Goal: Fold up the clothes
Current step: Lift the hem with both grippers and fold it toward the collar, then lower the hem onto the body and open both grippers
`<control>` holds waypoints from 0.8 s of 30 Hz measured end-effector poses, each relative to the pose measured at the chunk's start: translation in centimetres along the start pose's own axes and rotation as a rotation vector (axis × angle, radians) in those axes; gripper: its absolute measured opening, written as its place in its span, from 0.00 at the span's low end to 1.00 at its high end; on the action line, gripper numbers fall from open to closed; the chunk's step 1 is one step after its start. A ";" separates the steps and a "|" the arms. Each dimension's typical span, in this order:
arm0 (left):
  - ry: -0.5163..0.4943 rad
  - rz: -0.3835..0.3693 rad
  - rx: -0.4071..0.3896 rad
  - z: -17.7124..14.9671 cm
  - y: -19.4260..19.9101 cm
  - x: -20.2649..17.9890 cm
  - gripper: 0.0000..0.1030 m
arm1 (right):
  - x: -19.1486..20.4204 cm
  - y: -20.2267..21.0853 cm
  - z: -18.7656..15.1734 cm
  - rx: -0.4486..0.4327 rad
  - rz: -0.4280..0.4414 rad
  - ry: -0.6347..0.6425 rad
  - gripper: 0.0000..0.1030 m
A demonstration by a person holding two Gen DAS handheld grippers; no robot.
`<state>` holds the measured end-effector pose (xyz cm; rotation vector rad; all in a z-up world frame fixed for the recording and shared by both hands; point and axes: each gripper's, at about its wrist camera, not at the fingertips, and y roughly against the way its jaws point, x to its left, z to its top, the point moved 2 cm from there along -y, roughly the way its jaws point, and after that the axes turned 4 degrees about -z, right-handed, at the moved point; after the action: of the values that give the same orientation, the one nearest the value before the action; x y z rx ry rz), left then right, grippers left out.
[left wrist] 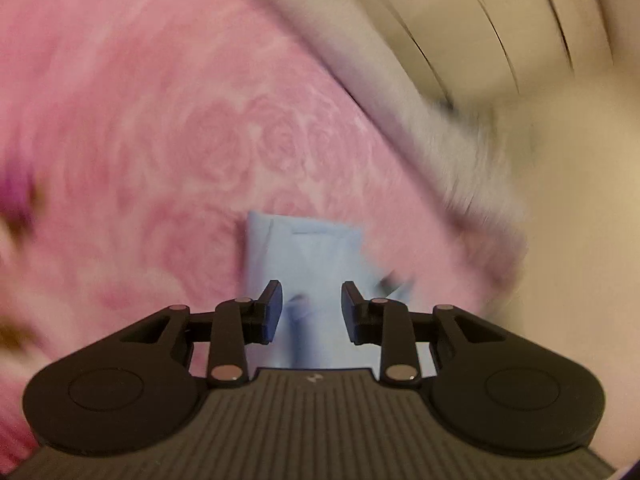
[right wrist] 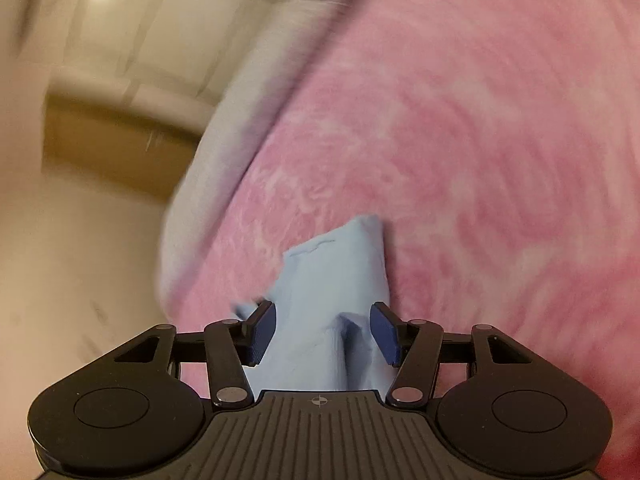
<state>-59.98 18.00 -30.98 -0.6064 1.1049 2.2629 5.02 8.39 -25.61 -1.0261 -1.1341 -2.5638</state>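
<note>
My left gripper [left wrist: 311,308] stands partly open, pads clear of the blue cloth [left wrist: 304,248] lying between them. My right gripper [right wrist: 322,330] stands wider, also released, with a raised fold between its pads. The cloth lies on the pink bedcover [left wrist: 160,140], near its edge.

Right claw [right wrist: 322,334] parted over light-blue garment [right wrist: 340,276] on pink blanket [right wrist: 480,140].

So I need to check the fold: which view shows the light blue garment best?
The left wrist view: the light blue garment lies there as a flat rectangle with its far edges visible. The right wrist view shows it bunched and peaked, partly hidden.
</note>
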 end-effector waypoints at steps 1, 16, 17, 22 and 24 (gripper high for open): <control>-0.158 0.036 0.006 -0.7 0.3 -1.4 0.25 | 1.6 0.4 -0.8 -0.033 -0.080 0.195 0.55; -1.277 0.314 0.090 -10.0 -4.6 -6.9 0.26 | 7.0 -6.5 -14.4 -0.060 -0.433 1.520 0.55; -1.247 0.311 0.071 -9.2 -5.0 -6.9 0.26 | 7.1 -7.4 -13.4 -0.085 -0.439 1.497 0.55; -0.865 0.238 0.000 -2.5 -7.0 -5.7 0.28 | 7.9 -9.5 -6.6 -0.179 -0.409 1.137 0.55; -0.761 0.223 0.004 -1.2 -7.1 -4.8 0.28 | 7.3 -9.9 -4.6 -0.160 -0.398 1.023 0.55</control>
<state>-51.64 19.35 -32.85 0.3929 0.8022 2.3422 -6.82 12.98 -28.95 0.5748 -0.8581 -2.8344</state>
